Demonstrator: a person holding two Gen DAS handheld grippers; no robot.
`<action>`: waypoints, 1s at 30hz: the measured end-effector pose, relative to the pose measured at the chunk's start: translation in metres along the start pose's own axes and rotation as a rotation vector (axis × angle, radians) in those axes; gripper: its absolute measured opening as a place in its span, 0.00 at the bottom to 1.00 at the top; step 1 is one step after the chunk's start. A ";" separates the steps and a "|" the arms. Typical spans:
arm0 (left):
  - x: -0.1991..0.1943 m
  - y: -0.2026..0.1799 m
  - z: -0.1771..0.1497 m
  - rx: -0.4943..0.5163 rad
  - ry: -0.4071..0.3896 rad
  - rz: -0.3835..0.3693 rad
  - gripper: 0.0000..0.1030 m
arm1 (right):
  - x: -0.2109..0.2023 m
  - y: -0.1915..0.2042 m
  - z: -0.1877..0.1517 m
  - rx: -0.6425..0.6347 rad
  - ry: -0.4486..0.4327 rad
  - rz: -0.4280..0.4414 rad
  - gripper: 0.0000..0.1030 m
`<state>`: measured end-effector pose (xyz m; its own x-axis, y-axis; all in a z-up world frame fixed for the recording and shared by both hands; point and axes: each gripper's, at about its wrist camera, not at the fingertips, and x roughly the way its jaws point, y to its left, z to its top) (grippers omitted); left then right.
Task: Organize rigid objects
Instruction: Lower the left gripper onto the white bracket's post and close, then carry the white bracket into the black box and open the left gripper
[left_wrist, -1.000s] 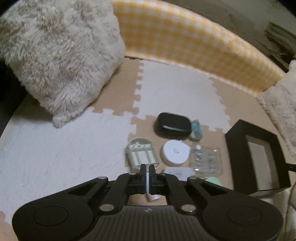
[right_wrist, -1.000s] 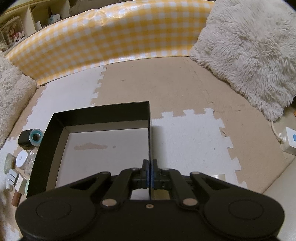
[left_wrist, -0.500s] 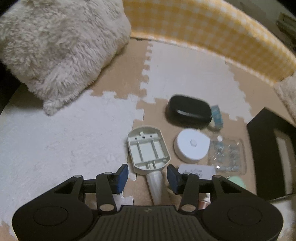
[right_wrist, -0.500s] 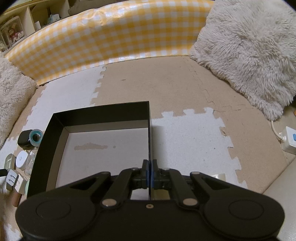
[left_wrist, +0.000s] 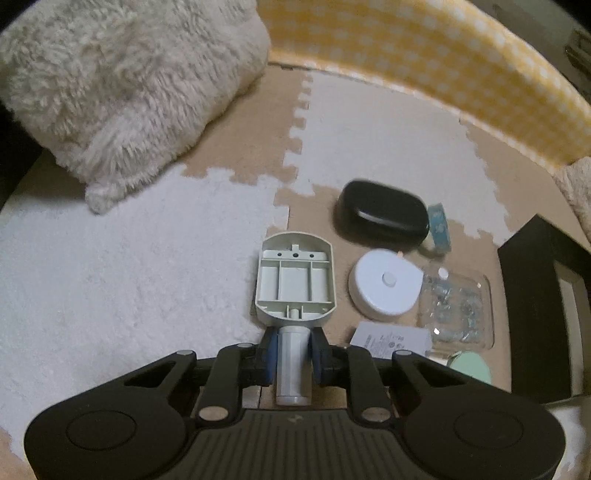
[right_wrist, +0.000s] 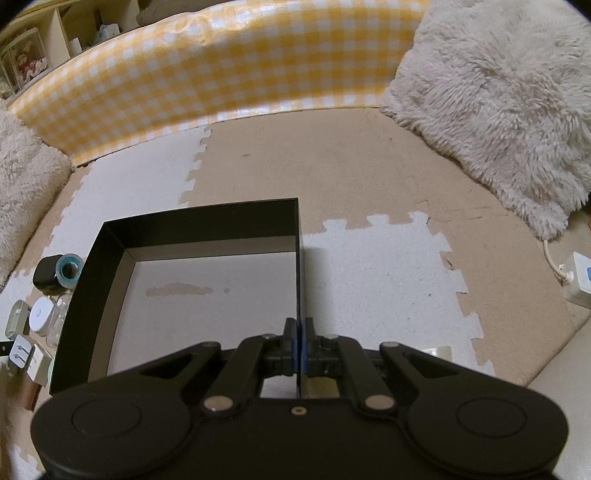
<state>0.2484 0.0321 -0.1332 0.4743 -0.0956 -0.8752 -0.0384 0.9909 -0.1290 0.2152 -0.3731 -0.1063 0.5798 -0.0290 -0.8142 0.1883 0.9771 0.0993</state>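
- My left gripper: matte black body, round discs, silver rivets, blue finger pads.
- My right gripper: the same black, with one small centre screw.

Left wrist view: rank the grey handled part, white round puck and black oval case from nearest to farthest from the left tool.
1. Grey handled part: its handle sits between the left tool fingers.
2. White round puck: ahead, to the right.
3. Black oval case: farthest, beyond the puck.

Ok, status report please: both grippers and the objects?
Left gripper closing around grey paddle-shaped part handle. Right gripper clamps black box wall. Nothing blocking.
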 end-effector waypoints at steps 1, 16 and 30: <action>-0.004 0.000 0.001 -0.005 -0.015 -0.003 0.19 | 0.000 0.000 0.000 -0.002 0.000 -0.001 0.03; -0.074 -0.065 0.000 0.044 -0.172 -0.233 0.19 | 0.000 -0.001 0.001 0.011 0.014 0.009 0.03; -0.036 -0.214 -0.029 0.147 -0.075 -0.454 0.19 | -0.006 -0.008 0.006 0.044 0.039 0.061 0.05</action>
<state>0.2142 -0.1795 -0.0869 0.4768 -0.5201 -0.7086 0.3098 0.8539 -0.4183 0.2148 -0.3820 -0.0983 0.5603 0.0397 -0.8274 0.1884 0.9666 0.1740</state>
